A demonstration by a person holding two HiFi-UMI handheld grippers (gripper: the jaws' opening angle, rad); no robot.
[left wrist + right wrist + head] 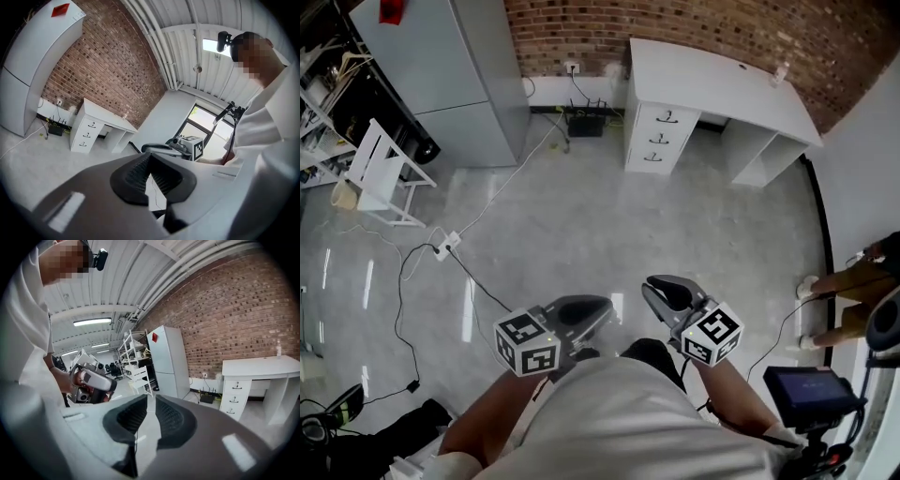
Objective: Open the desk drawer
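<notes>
Facing the desk (pixel 712 80) across open floor (pixel 609 234), left tool (pixel 149 155) sits closed, right tool (pixel 151 397) slightly parted, empty.

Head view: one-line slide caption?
Far from the white desk, its three drawers shut: left gripper and right gripper, both empty, held over the floor.

grey cabinet (pixel 441 75) near brick wall (pixel 694 23); white chair (pixel 380 173) beside it.

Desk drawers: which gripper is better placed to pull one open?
Right, likely: the right gripper lines up with the drawers, jaws apart and empty. The left gripper sits aside, jaws together. Both are far off.
</notes>
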